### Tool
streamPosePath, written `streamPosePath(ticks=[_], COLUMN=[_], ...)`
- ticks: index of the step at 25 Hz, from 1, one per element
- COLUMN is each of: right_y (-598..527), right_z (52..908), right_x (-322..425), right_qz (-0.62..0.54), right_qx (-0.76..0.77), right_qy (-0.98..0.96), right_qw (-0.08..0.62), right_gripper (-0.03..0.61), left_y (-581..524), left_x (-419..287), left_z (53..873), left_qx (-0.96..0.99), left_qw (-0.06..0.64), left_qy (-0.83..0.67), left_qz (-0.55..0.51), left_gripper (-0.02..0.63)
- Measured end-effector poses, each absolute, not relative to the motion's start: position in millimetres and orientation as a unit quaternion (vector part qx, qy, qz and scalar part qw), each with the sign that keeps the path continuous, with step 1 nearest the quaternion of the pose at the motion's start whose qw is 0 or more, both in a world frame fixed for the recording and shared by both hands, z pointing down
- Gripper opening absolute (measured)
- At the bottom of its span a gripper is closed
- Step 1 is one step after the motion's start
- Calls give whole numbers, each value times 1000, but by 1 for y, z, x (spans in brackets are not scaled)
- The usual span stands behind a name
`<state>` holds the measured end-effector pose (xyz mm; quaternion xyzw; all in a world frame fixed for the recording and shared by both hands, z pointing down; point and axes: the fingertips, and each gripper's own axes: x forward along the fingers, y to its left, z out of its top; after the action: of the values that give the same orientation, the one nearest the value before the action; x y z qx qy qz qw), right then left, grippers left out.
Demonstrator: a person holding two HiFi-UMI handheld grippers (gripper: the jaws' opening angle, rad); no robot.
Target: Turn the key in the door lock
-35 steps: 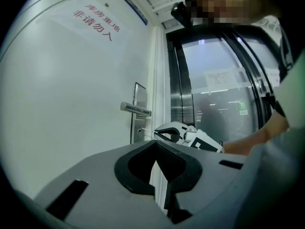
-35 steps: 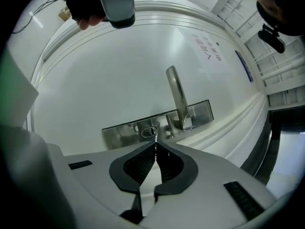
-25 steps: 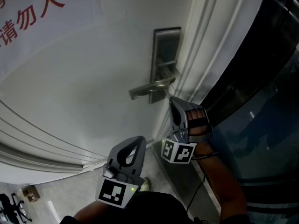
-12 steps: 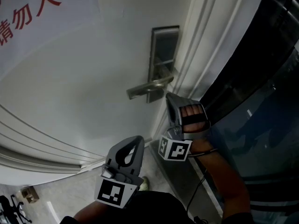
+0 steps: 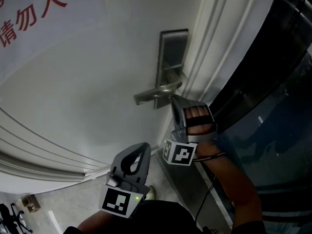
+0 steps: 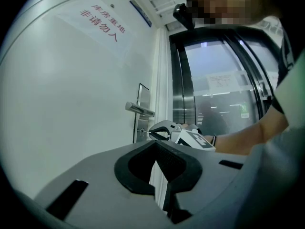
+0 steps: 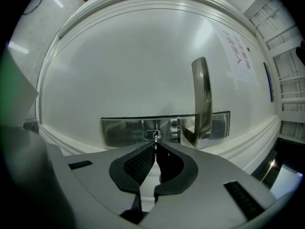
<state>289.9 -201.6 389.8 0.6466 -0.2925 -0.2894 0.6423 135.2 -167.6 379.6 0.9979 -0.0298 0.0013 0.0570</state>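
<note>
Key (image 7: pixel 155 137) sits in lock (image 7: pixel 125 130), right gripper (image 7: pixel 155 145) pinched shut on it. We judge the turn not yet made. Left gripper (image 6: pixel 156 147) closed, empty.

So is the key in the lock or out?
In. The key sits in the keyhole of the lock plate, pinched by the right gripper.

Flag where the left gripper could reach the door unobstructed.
Free: bare door panel left of the lock plate, below the sign. Crowded: under the handle, where the right gripper grips the key beside the door frame.
</note>
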Motion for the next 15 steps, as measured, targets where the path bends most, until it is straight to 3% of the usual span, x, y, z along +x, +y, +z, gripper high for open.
streamPosePath(ticks=[15], right_y=[-216], right_z=[389], right_x=[295], right_qz=[-286], right_qx=[642], right_qy=[-282], right_qw=[653], right_gripper=[20], left_y=[-171], left_x=[133], left_z=[382], left_qx=[997], left_qw=[65], left_qy=[-35], left_qz=[1], left_gripper=[5])
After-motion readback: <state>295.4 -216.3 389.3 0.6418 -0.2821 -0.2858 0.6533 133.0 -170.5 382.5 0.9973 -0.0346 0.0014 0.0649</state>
